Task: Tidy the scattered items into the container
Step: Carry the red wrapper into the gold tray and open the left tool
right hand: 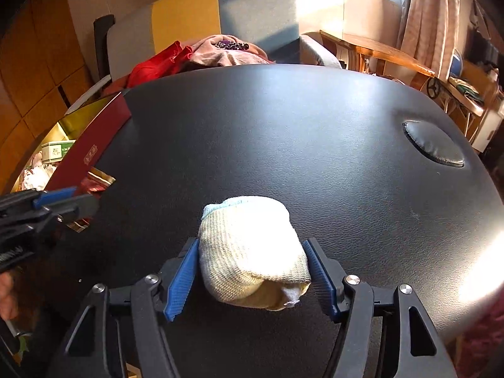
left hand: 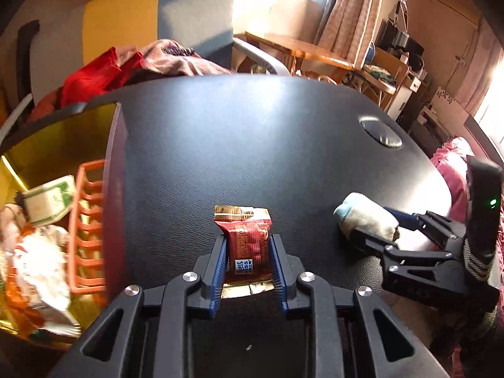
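Your left gripper (left hand: 248, 260) is clamped on a red and gold chocolate bar (left hand: 248, 245); both blue pads press its long sides, and the bar points away from you over the black table (left hand: 252, 132). Whether the bar touches the table cannot be told. Your right gripper (right hand: 252, 271) is clamped on a rolled pale sock (right hand: 252, 252), one blue pad against each side, with the sock's folded end toward you. In the left wrist view the sock (left hand: 365, 220) lies to the right of the chocolate bar, well apart from it, near the right edge of the table. The container, a gold-lined box (left hand: 60, 132) with a dark red wall, stands at the left edge of the table. It holds an orange plastic rack (left hand: 86, 230), a small green and white carton (left hand: 50, 203) and crumpled wrappers (left hand: 41, 271).
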Action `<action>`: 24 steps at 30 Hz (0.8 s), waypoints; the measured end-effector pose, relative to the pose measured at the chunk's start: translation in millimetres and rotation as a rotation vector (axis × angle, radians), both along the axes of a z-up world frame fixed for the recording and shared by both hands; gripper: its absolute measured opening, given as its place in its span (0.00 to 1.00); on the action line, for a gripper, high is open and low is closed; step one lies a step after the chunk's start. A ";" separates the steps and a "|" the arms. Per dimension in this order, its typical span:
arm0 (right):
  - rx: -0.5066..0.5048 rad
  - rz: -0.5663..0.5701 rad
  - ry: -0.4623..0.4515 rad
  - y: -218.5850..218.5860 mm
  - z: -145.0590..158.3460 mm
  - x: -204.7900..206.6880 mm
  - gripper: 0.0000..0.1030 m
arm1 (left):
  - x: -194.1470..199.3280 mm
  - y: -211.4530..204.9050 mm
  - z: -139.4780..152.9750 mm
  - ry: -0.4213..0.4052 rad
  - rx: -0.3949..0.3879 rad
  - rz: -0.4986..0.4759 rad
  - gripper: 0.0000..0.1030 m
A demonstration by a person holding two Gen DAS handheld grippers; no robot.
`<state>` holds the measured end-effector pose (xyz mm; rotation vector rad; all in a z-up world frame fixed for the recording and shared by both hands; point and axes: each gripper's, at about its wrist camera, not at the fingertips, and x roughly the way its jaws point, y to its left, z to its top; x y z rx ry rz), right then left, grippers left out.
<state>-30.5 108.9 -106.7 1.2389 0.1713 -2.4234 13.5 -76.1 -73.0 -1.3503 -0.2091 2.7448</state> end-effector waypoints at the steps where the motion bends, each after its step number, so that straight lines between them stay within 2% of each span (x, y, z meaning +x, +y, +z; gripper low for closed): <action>1: -0.002 0.006 -0.001 -3.9 0.3 0.9 0.65 | 3.0 -6.8 6.1 0.015 -0.001 0.016 0.25; 5: 0.017 0.029 0.011 -21.2 -0.2 4.7 0.65 | 15.5 -42.7 30.7 0.073 -0.012 0.101 0.25; 10: 0.018 0.049 0.009 -34.8 -0.8 4.5 0.65 | 37.3 -110.2 49.3 0.111 -0.038 0.230 0.25; 17: 0.014 0.052 0.007 -36.9 -2.8 4.1 0.66 | 44.5 -180.4 33.9 0.066 -0.045 0.382 0.25; 24: 0.014 0.052 0.010 -36.3 -5.6 4.5 0.66 | 48.6 -194.1 19.4 0.041 -0.054 0.420 0.25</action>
